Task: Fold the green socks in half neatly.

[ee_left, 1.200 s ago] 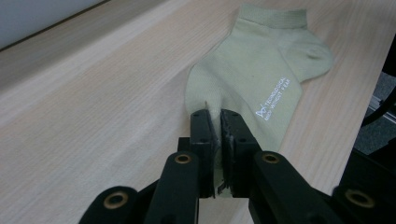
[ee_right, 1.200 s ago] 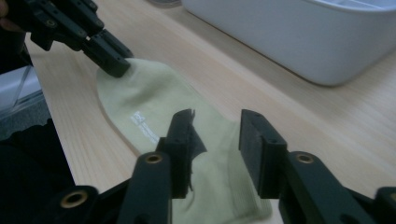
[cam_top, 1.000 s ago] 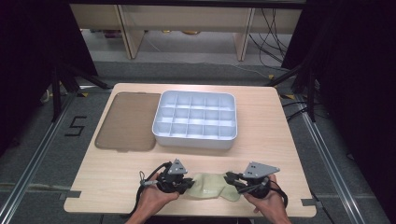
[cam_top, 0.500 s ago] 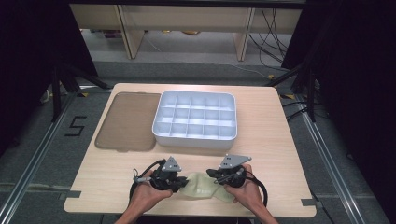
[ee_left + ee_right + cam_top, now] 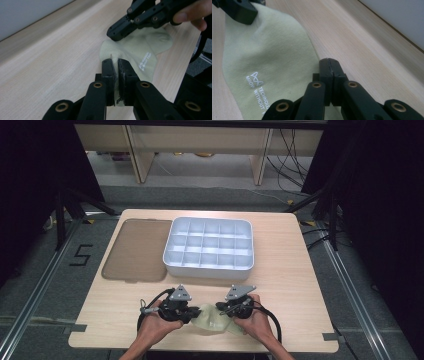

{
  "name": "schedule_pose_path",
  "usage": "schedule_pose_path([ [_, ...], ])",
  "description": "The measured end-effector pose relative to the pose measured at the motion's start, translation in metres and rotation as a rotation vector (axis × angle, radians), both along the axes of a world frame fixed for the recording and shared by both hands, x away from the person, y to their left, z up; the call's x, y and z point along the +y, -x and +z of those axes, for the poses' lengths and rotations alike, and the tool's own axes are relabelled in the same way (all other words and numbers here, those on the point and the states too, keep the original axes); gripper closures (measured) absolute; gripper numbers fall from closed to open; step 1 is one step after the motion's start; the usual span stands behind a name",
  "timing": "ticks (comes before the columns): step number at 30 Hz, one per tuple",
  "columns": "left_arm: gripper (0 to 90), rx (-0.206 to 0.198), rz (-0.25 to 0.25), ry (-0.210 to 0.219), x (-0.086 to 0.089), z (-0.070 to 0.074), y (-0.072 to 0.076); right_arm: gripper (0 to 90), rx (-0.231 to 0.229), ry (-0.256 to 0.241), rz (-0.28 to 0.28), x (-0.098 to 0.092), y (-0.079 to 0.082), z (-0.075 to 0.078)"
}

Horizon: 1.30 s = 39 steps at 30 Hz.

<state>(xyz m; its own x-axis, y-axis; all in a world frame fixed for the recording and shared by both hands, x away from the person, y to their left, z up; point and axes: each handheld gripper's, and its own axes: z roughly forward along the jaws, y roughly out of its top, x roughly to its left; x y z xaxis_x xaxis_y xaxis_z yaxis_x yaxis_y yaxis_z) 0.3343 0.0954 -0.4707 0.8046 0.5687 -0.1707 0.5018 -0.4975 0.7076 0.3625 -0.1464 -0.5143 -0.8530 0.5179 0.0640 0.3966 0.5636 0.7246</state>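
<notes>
High view, left to right. A brown lid (image 5: pixel 134 249) lies flat at the table's (image 5: pixel 295 270) left; beside it stands a white tray (image 5: pixel 209 247) of empty compartments. At the near edge a pale green sock (image 5: pixel 214 319) lies between the two hand-held grippers.

Left gripper (image 5: pixel 186 310): clenched on the sock's left end. In the left gripper view a fold of fabric is pinched between its jaws (image 5: pixel 116 72), and the sock (image 5: pixel 140 50) runs away across the wood towards the other gripper.

Right gripper (image 5: pixel 227 309): its jaws are pressed together at the sock's right edge. In the right gripper view (image 5: pixel 331 72) the tips meet with no gap, and the sock (image 5: pixel 264 62) lies just beside them. Whether fabric is caught between them cannot be told, since the pinch, if any, is hidden below the tips.

Change: a second ago the grippers stood apart, with the sock stretched long between them. The right gripper has since come in towards the left, and the sock now shows shorter and bunched.

Meaning: the sock appears to be in mid-fold, one end carried towards the other. The fold looks not yet complete, and the tray remains unused; its compartments are the likely destination.
</notes>
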Motion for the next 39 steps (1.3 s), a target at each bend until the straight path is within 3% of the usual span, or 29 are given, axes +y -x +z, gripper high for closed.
schedule_pose_path([
  [1,83.3,-0.001,0.014,0.019,0.0,0.001,0.0,90.0,0.004,0.0,0.001,0.001,0.0,0.0],
  [2,83.4,-0.001,0.012,0.016,0.0,0.002,0.0,90.0,-0.014,0.002,0.006,0.001,-0.001,0.0],
  [7,83.4,0.003,0.01,0.0,0.001,0.002,-0.002,88.5,-0.012,-0.004,0.009,0.003,0.001,0.002],
  [8,83.3,0.004,0.004,-0.007,0.002,0.003,-0.002,88.5,-0.037,-0.019,0.03,0.002,-0.001,0.004],
  [10,83.3,0.008,0.008,-0.009,0.004,0.003,-0.004,88.5,-0.008,-0.045,0.005,0.0,0.005,0.01],
  [12,83.3,0.009,0.008,-0.018,0.005,0.004,-0.005,88.5,-0.026,-0.057,0.028,-0.002,0.006,0.013],
  [15,83.3,0.013,0.01,-0.024,0.006,0.005,-0.006,88.5,-0.014,-0.064,0.049,-0.001,0.015,0.014],
  [23,83.3,0.005,0.029,-0.03,0.013,0.011,-0.009,88.6,0.033,-0.025,0.115,0.011,0.031,0.006],
  [24,83.2,0.003,0.026,-0.029,0.014,0.011,-0.01,88.5,0.014,-0.024,0.135,0.012,0.03,0.004],
  [25,83.2,0.007,0.03,-0.029,0.014,0.012,-0.01,88.5,0.037,-0.019,0.122,0.014,0.032,0.004],
  [28,83.1,0.0,0.038,-0.018,0.012,0.012,-0.009,88.6,0.012,-0.003,0.152,0.019,0.03,0.001],
  [32,83.1,-0.005,0.036,0.013,0.007,0.014,-0.009,88.6,0.018,-0.012,0.135,0.019,0.032,0.0],
  [34,83.0,-0.008,0.032,0.009,0.003,0.015,-0.009,88.5,0.018,-0.021,0.149,0.019,0.032,-0.001],
  [36,83.0,-0.011,0.013,0.005,0.0,0.016,-0.01,87.6,0.046,-0.018,0.134,0.017,0.033,0.001],
  [37,83.0,-0.006,0.037,0.031,-0.003,0.015,-0.009,87.2,0.028,-0.023,0.142,0.017,0.032,0.001],
  [39,83.1,-0.01,0.02,0.006,-0.001,0.016,-0.011,87.0,0.027,-0.035,0.136,0.012,0.031,0.004],
])
